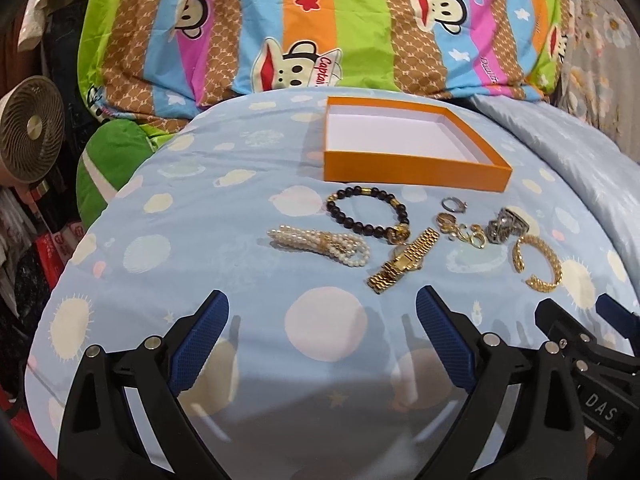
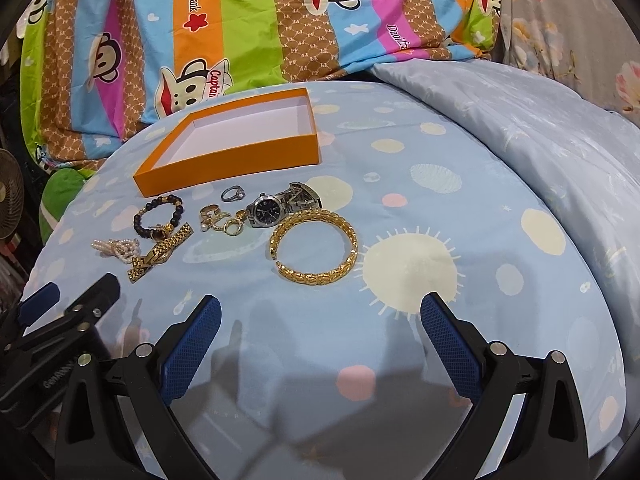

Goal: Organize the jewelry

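An empty orange box (image 1: pixel 416 174) (image 2: pixel 228 160) with a white inside lies on the blue bedsheet. In front of it lie a dark bead bracelet (image 1: pixel 370 216) (image 2: pixel 158 216), a pearl strand (image 1: pixel 320 246) (image 2: pixel 116 248), a gold watch (image 1: pixel 402 266) (image 2: pixel 160 252), a silver ring (image 1: pixel 454 205) (image 2: pixel 233 193), small gold rings (image 1: pixel 464 232) (image 2: pixel 222 222), a silver watch (image 1: pixel 508 226) (image 2: pixel 280 206) and a gold bangle (image 1: pixel 538 258) (image 2: pixel 314 246). My left gripper (image 1: pixel 322 312) and right gripper (image 2: pixel 320 314) hover open, short of the jewelry, holding nothing.
A striped monkey-print quilt (image 1: pixel 320 20) is piled behind the box. A pale blue duvet (image 2: pixel 540 128) rises at the right. A round fan (image 1: pixel 30 128) and a green cushion (image 1: pixel 108 160) sit off the left bed edge.
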The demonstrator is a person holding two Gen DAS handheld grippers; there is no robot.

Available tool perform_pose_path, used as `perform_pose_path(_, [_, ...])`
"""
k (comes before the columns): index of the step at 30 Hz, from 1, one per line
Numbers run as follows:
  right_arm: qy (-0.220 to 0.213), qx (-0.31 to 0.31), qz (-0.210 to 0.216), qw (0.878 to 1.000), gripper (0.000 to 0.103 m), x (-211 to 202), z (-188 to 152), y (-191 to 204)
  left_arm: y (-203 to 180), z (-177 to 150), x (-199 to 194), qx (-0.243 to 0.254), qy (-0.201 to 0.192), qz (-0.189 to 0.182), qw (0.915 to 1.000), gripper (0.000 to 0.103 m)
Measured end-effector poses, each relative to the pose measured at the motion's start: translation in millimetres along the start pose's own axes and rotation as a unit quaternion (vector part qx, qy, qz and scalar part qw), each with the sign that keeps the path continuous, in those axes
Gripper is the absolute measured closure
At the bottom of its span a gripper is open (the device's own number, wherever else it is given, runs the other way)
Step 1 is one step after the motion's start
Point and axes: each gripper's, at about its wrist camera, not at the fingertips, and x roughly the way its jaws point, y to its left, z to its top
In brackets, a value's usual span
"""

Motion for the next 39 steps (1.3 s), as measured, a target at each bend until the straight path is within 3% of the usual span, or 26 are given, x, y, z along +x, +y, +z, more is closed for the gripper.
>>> perform_pose_path(7, [0.014,-0.013,-0.011,1.000,0.010,16,16,7,23,7,4,-0.004,0.014,0.008,0.9999,0.008])
perform_pose_path(11, [0.030,-0.010,-0.004,0.999,0.021,27,22,8,31,8,4,0.005,0.009,0.010,0.9999,0.007])
perform_pose_path(15, [0.041,-0.012,-0.007,0.999,0.030,35,24,10,37,10,12,-0.006,0.025,-0.021,0.9994,0.007])
perform_pose_path(19, [0.040,-0.017,-0.016,0.999,0.039,36,25,11,41,15,16,-0.012,0.027,-0.023,0.9993,0.007])
perform_pose_path(21, [0.038,-0.017,-0.019,0.999,0.048,36,25,11,44,18,20,-0.017,0.031,-0.028,0.9990,0.007])
perform_pose_path(34, [0.033,-0.001,-0.003,0.999,0.049,33,26,4,39,44,63,-0.069,0.080,-0.037,0.9937,0.007])
perform_pose_path(39, [0.033,-0.003,-0.004,0.999,0.048,33,25,4,27,47,69,-0.049,0.081,-0.013,0.9954,0.013])
